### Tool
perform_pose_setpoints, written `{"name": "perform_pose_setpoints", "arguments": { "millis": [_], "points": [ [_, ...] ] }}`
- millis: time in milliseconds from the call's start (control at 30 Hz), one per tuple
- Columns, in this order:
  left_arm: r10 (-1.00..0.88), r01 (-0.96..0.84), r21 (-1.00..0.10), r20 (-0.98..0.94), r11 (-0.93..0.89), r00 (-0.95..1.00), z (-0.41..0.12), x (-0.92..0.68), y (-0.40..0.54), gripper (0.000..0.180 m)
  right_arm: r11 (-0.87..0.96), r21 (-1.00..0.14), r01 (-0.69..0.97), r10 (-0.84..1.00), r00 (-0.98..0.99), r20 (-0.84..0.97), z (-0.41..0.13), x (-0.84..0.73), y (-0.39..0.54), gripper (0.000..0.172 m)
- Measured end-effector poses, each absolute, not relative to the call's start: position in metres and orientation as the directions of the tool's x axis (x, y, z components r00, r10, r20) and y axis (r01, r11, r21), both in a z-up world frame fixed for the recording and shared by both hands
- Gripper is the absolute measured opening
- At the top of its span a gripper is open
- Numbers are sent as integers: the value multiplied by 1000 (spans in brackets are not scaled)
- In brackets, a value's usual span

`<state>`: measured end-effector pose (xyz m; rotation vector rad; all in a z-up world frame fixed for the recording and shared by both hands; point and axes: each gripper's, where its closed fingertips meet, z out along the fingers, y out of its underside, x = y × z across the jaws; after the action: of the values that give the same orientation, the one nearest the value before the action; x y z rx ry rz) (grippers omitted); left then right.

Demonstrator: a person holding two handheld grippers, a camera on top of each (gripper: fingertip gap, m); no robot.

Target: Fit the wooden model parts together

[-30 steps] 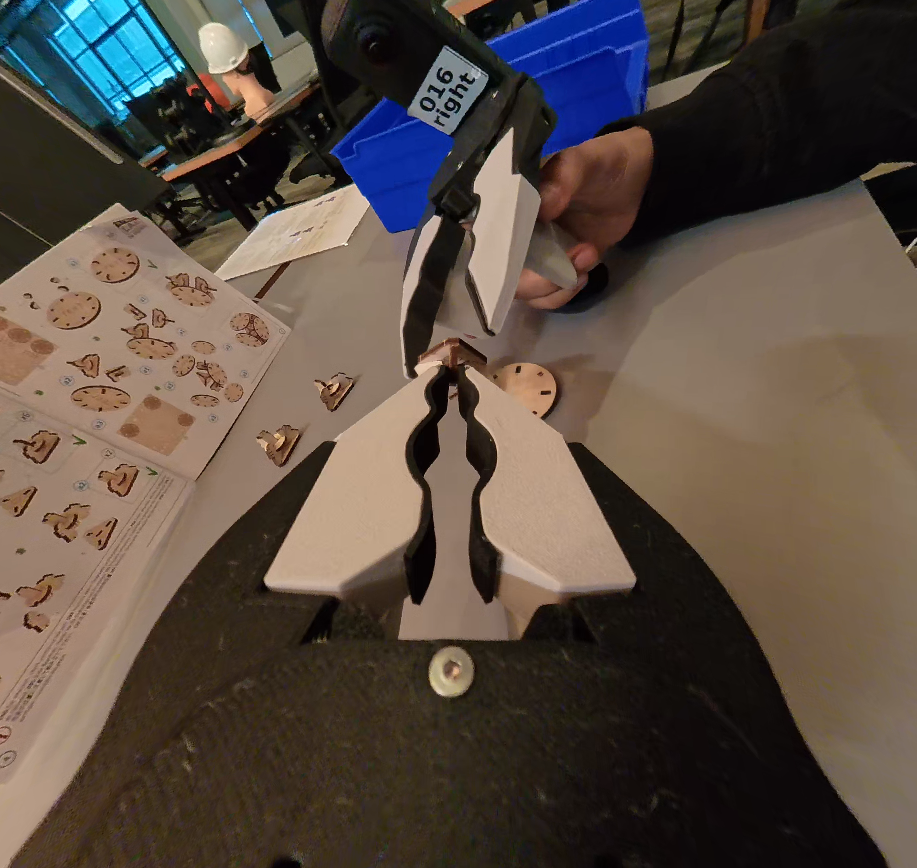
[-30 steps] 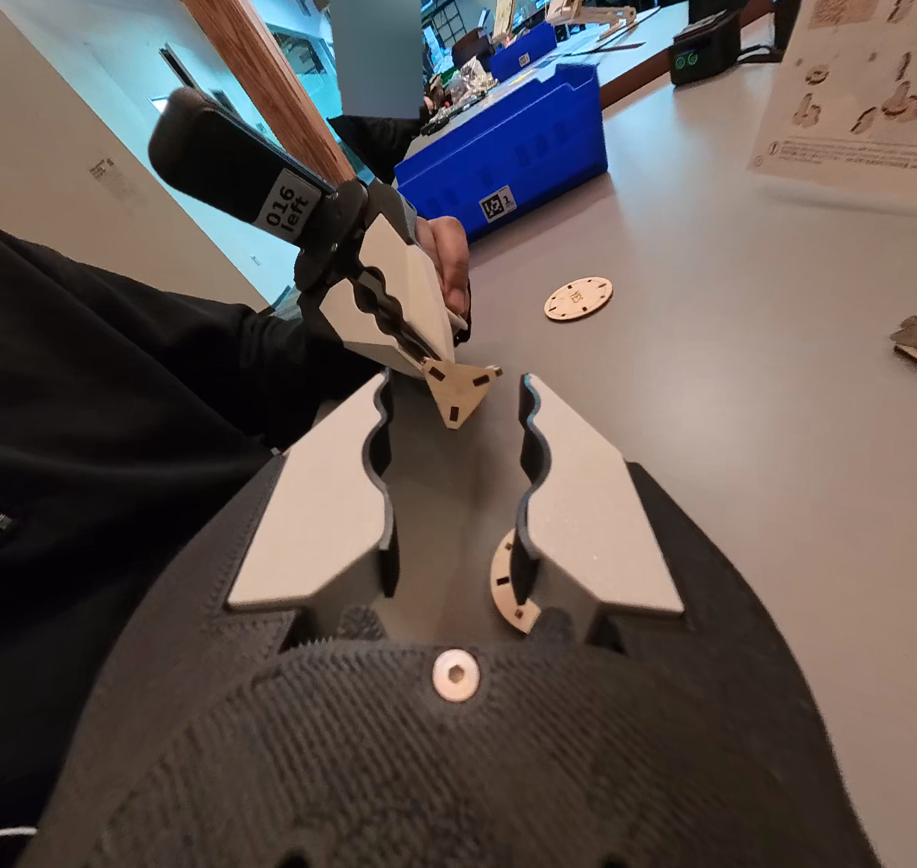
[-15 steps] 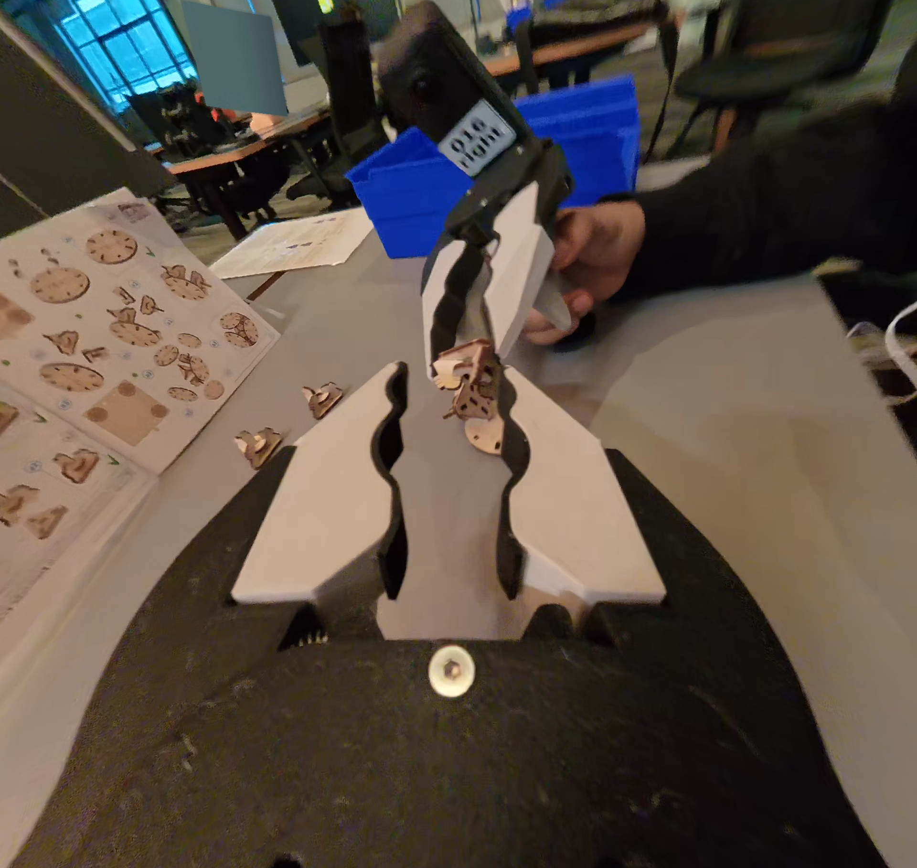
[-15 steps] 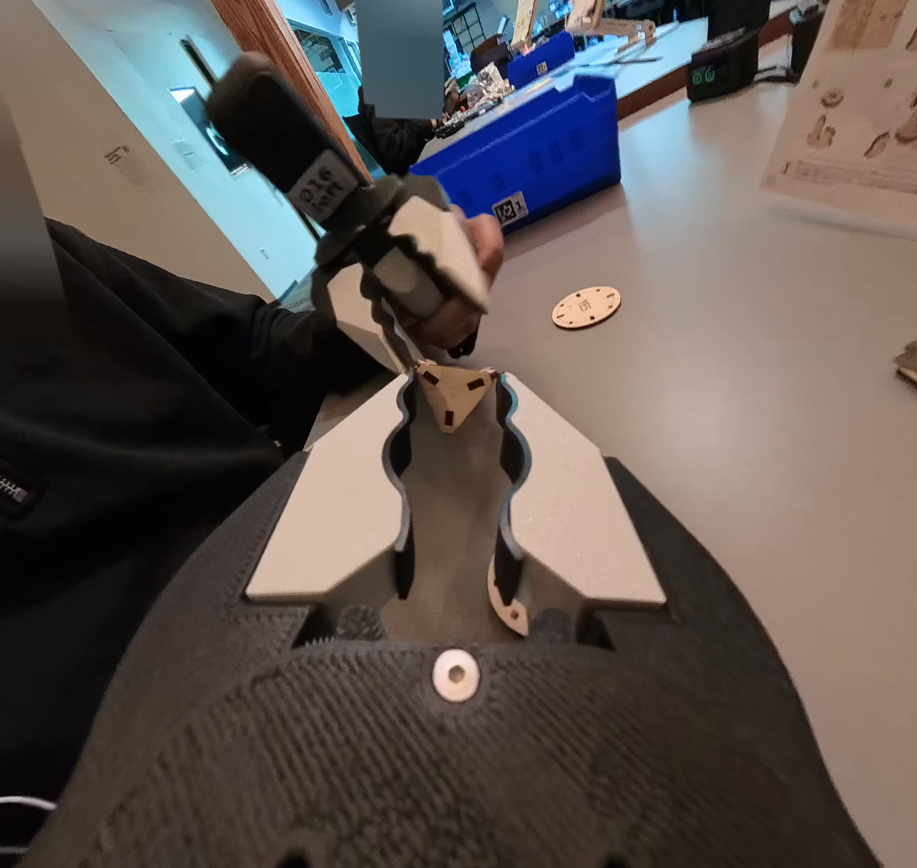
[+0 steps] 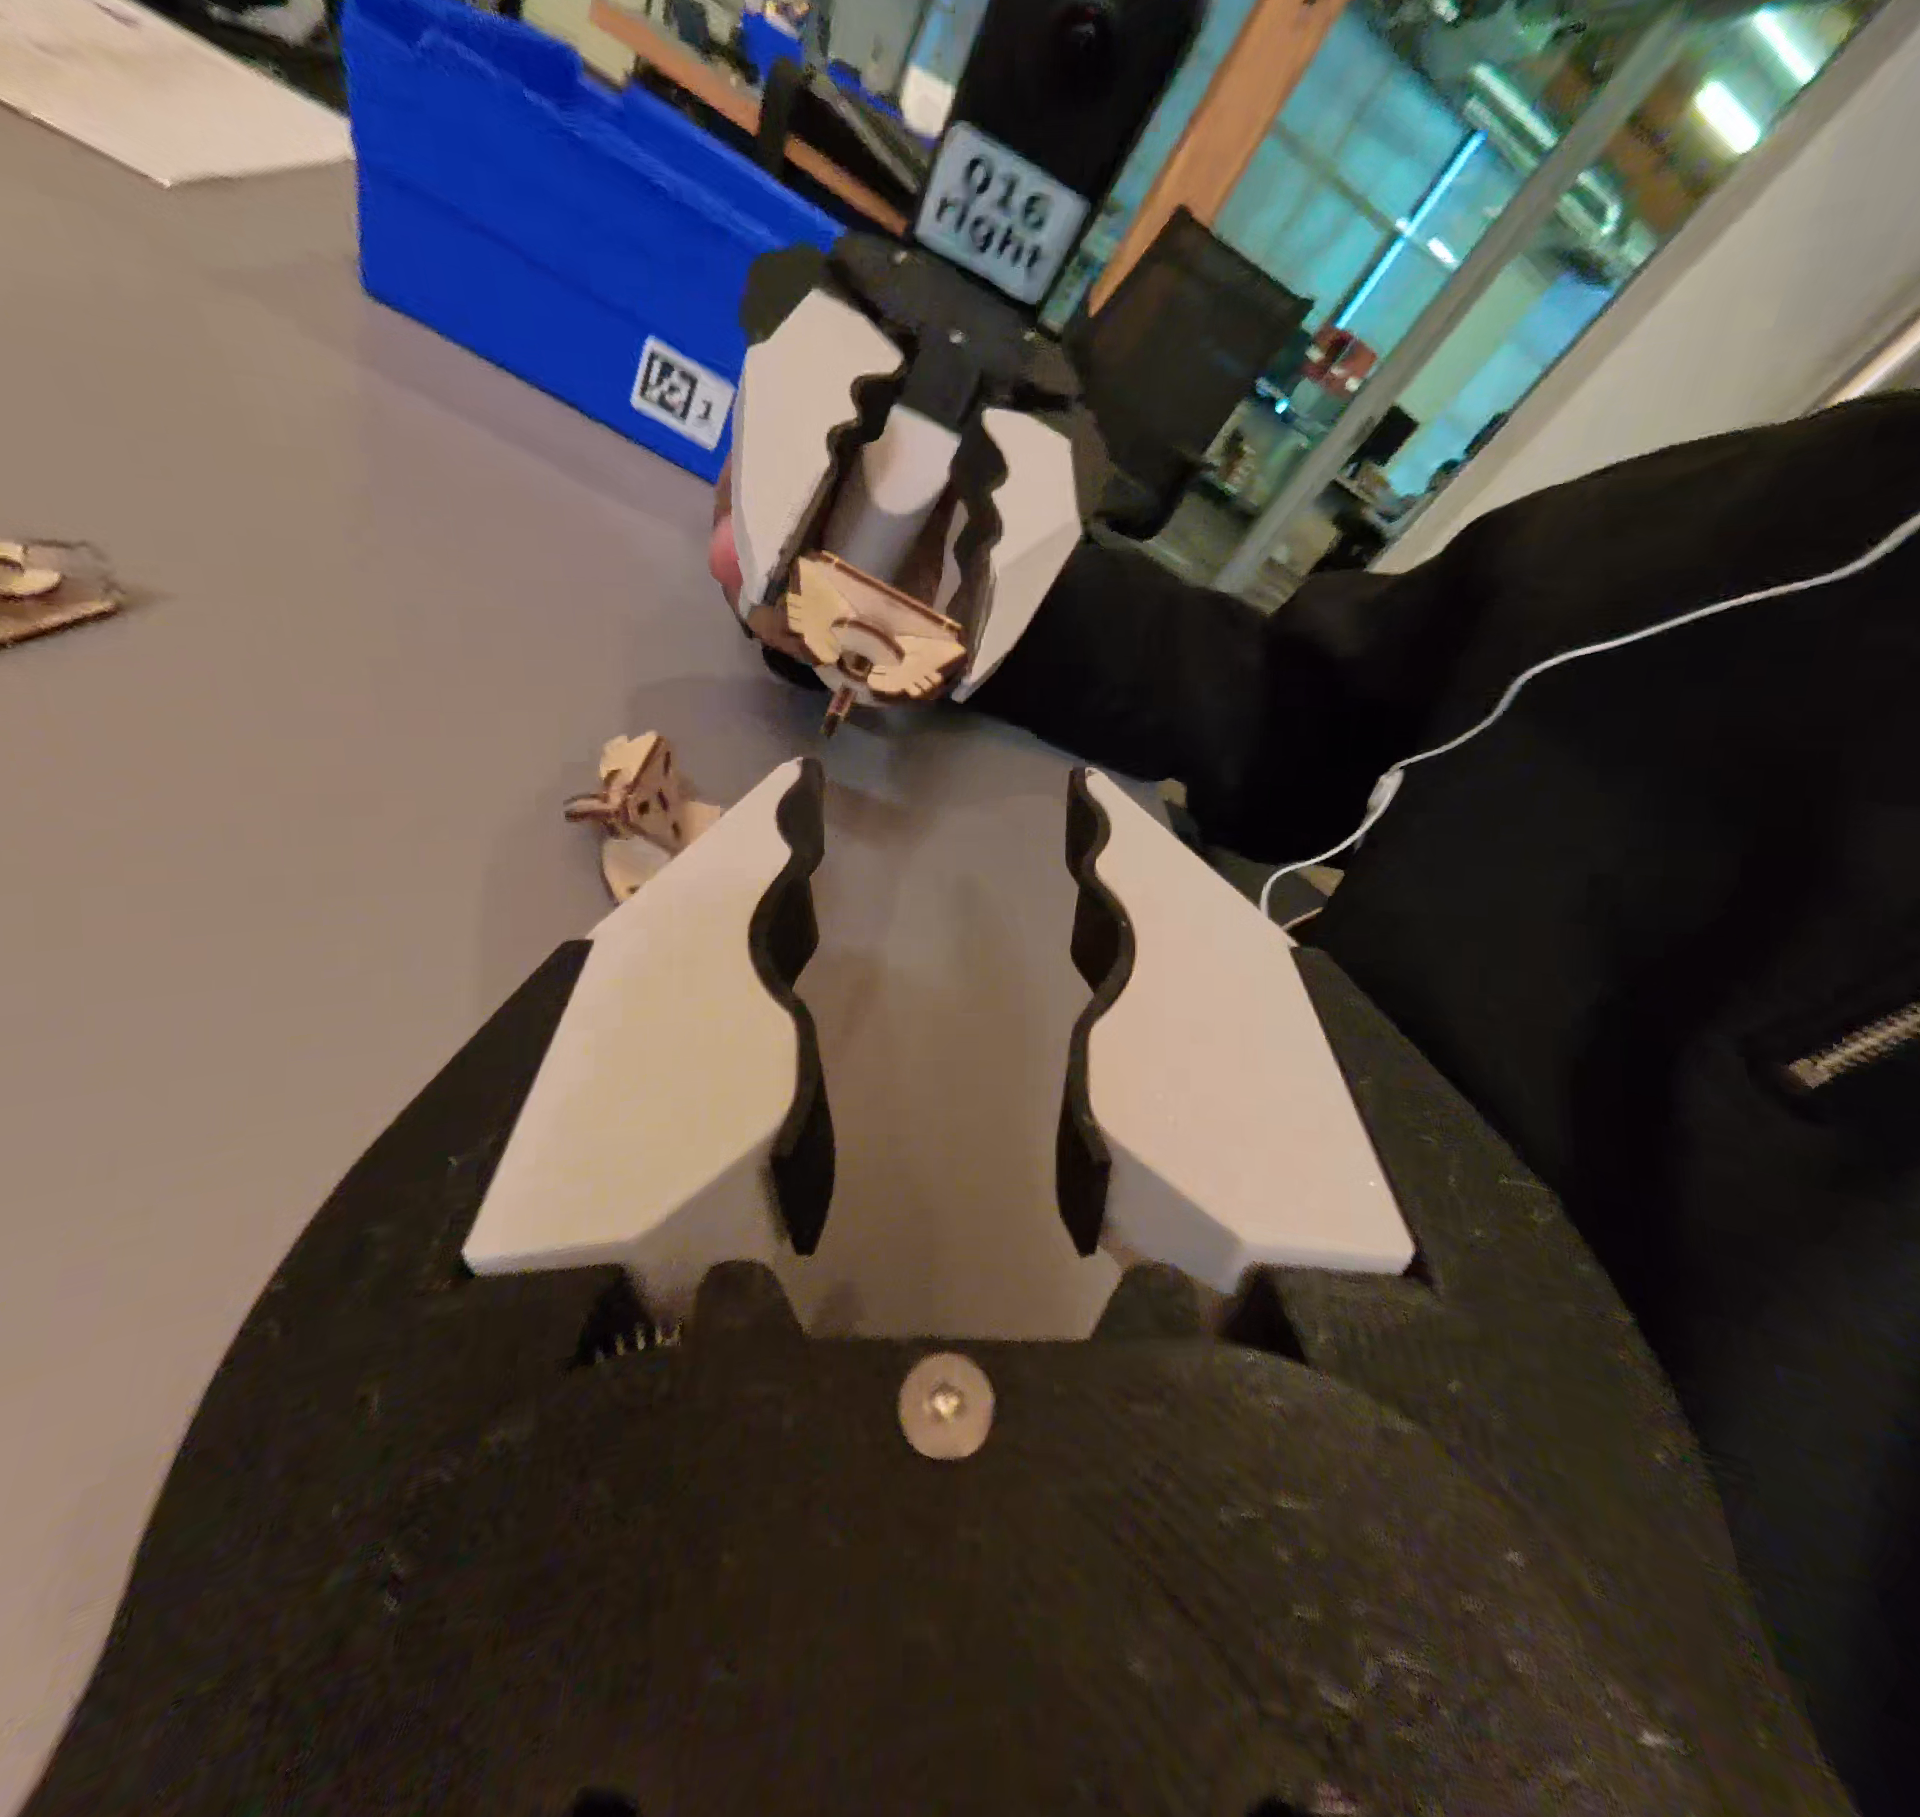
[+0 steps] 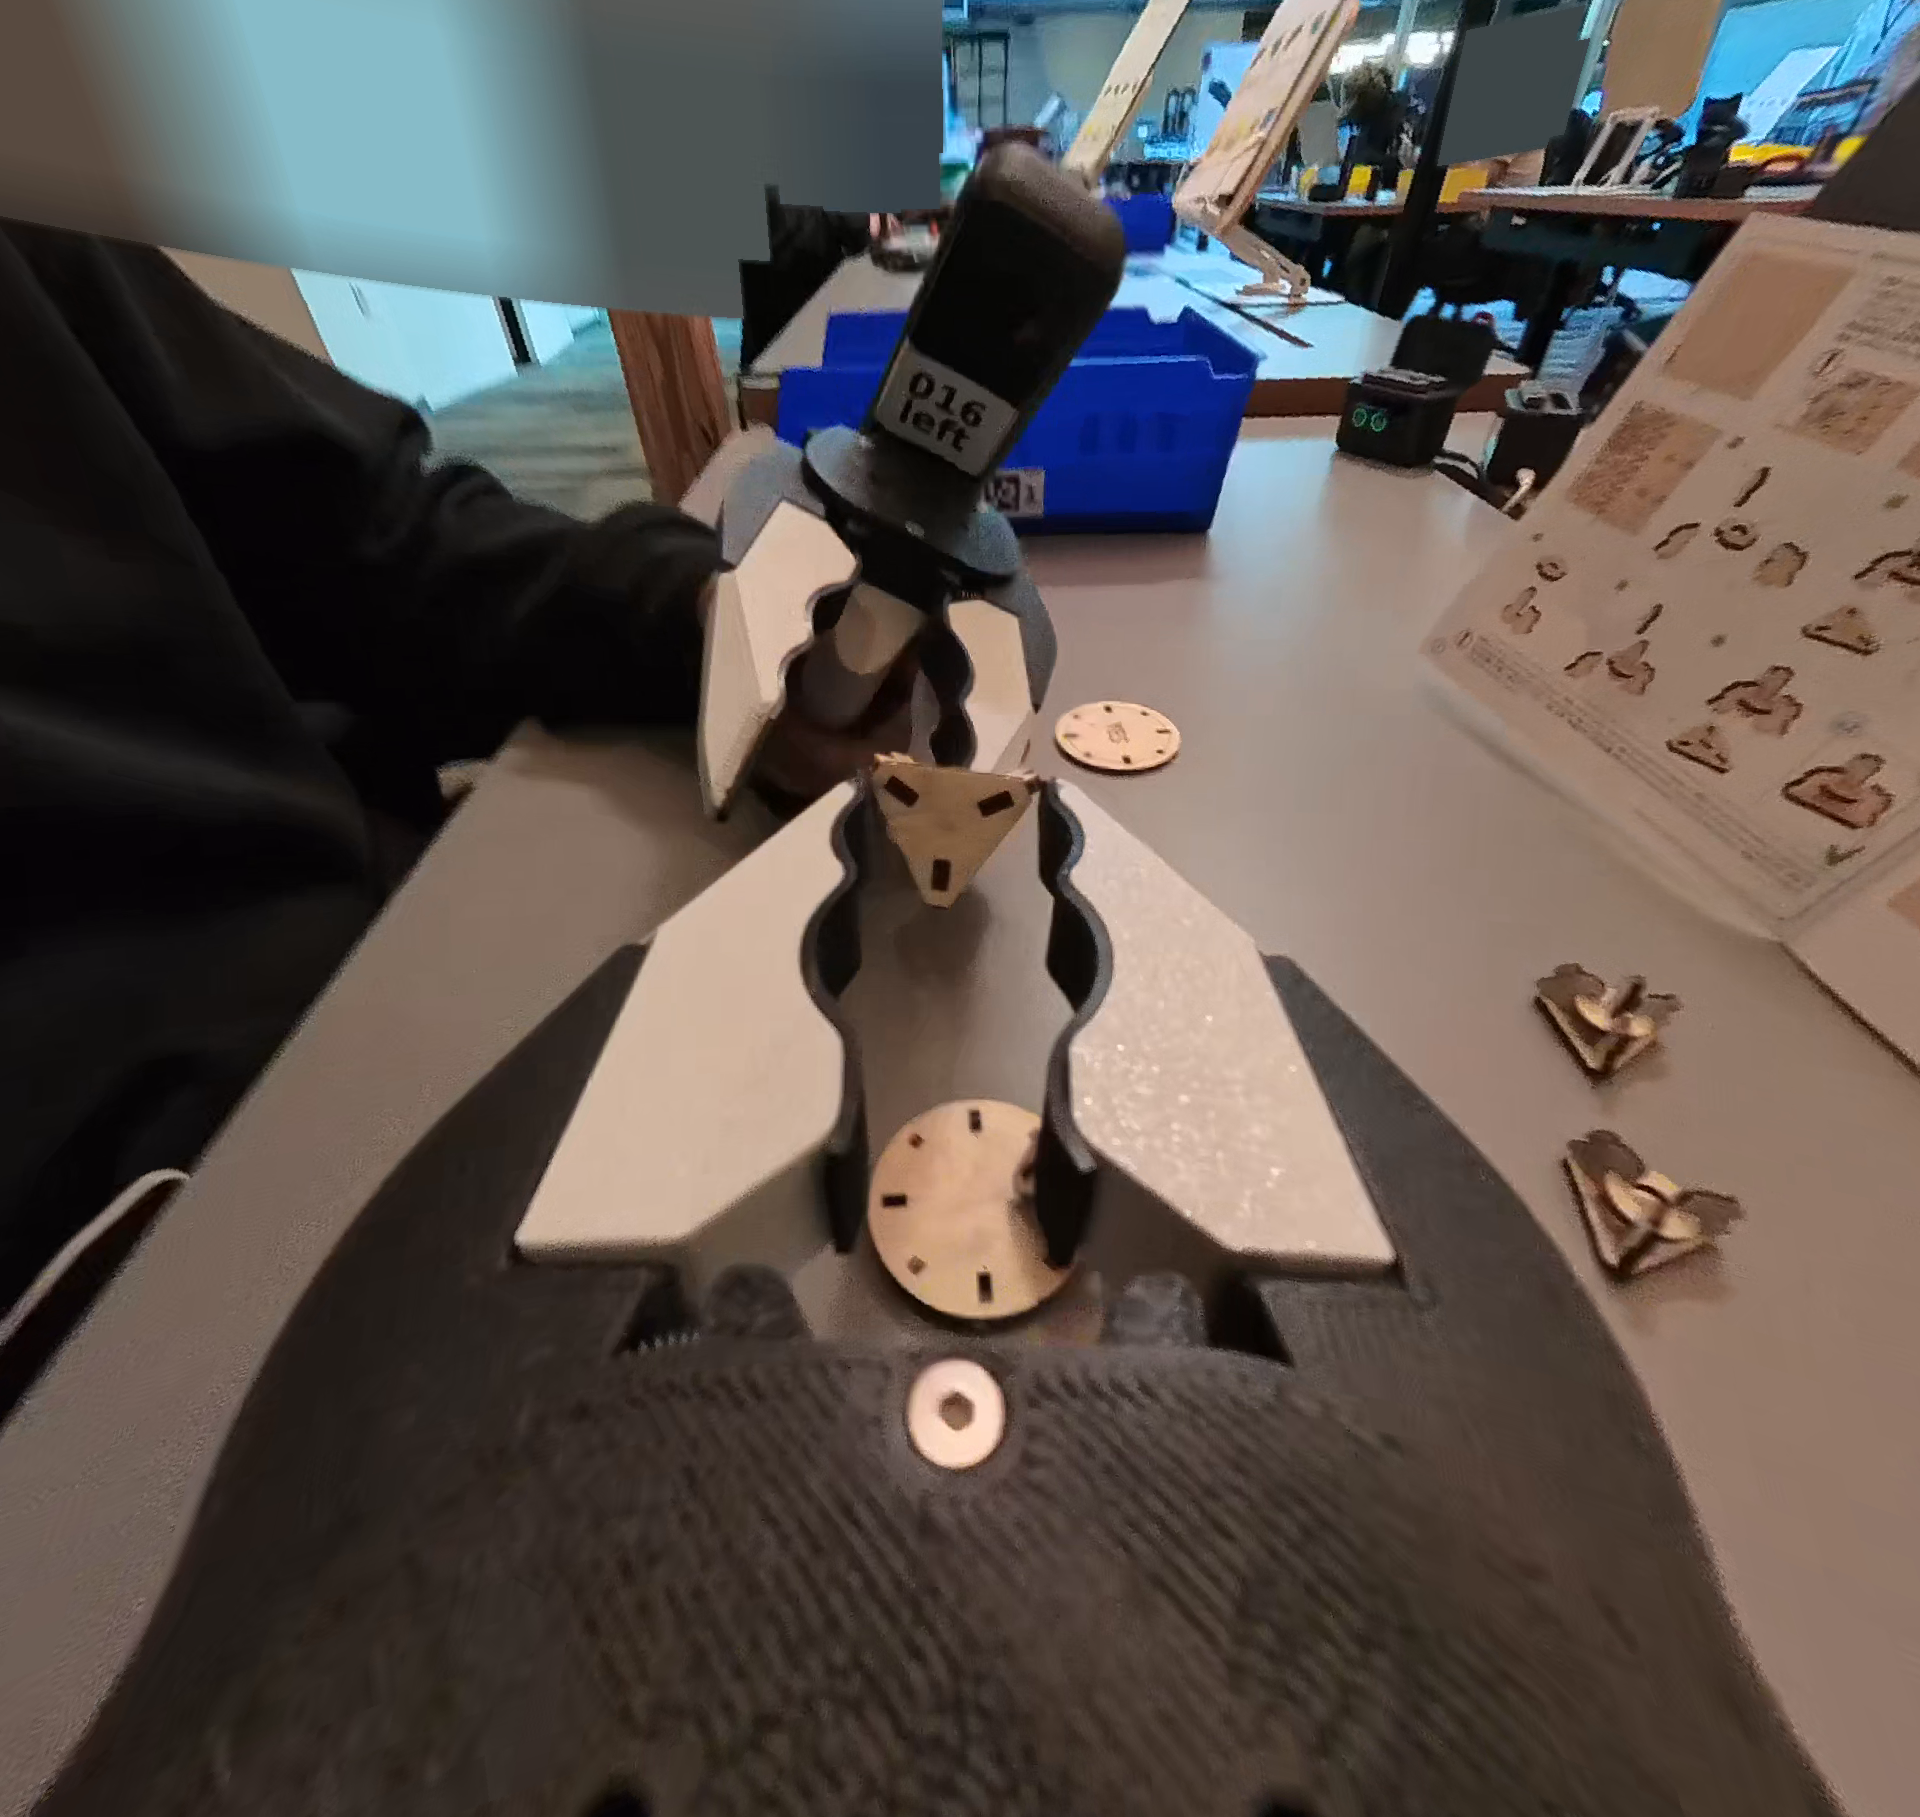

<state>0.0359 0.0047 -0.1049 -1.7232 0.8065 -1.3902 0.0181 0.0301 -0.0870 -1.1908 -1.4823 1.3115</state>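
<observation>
While the left gripper [image 5: 943, 780] gapes bare above open grey tabletop [image 5: 312, 728], the right gripper [image 6: 951, 803] clamps a triangular wooden piece [image 6: 948, 827] by its edges.

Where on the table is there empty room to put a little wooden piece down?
Bare grey table lies between the blue bin and the wooden disc. It is crowded by the instruction sheet and the two wooden assemblies beside the right claw.

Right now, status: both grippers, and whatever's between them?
Left gripper open, empty. Right gripper shut on triangular wooden piece, above table. Wooden disc under right jaws; nothing between the grippers.
</observation>
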Motion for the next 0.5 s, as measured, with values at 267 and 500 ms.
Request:
{"name": "perform_pose_setpoints", "arguments": {
  "millis": [267, 500],
  "points": [
    [-855, -46, -894, 410, -446, 319, -110, 30, 15, 48, 190, -957, 219, 962, -237, 137, -106, 19, 27, 31],
    [-860, -12, -901, 410, -433, 303, -102, 26, 15, 47, 215, -955, 203, 948, -279, 154, -106, 18, 17, 31]
  ]
}}
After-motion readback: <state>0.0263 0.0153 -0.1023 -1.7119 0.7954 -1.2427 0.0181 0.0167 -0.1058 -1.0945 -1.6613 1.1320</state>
